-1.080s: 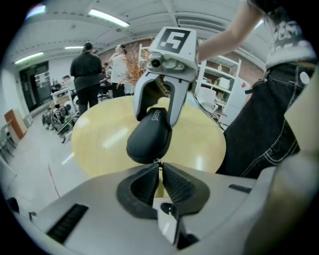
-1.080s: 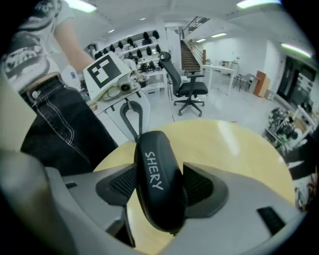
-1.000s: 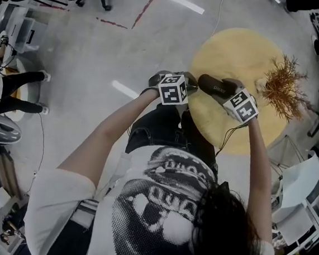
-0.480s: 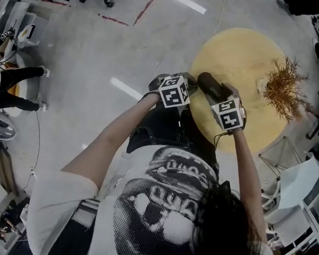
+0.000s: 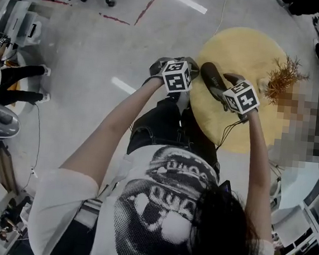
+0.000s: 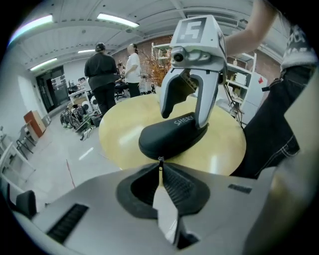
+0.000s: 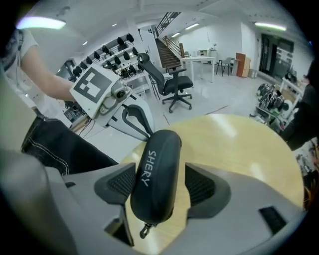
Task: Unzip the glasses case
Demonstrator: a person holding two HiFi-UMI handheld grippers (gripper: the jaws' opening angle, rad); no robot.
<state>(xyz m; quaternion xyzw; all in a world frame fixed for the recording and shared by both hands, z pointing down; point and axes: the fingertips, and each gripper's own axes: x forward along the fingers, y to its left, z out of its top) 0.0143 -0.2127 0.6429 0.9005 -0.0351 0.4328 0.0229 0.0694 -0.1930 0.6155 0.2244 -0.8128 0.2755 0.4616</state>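
Observation:
A black glasses case [image 5: 211, 77] lies near the front edge of the round yellow table [image 5: 243, 45]. My right gripper [image 5: 224, 89] straddles its right half. In the right gripper view the case [image 7: 158, 169] lies lengthwise between the pads [image 7: 117, 184]. There is a gap on the right side, and the jaws have just been opening. A small metal pull [image 7: 146, 230] hangs from the case's near end. My left gripper [image 6: 160, 168] is shut at the case's [image 6: 169, 137] other end, and a thin zipper pull [image 6: 160, 162] sticks out from between its pads.
A dried orange plant [image 5: 283, 79] stands on the table's right side, beyond the right gripper. The person's legs press against the table's front edge. Two people [image 6: 107, 74] stand across the room, with office chairs [image 7: 172, 82] and shelves around.
The right gripper swung left, then back right and further onto the table. The left gripper shifted slightly away from the body. The case's near end has turned a little.

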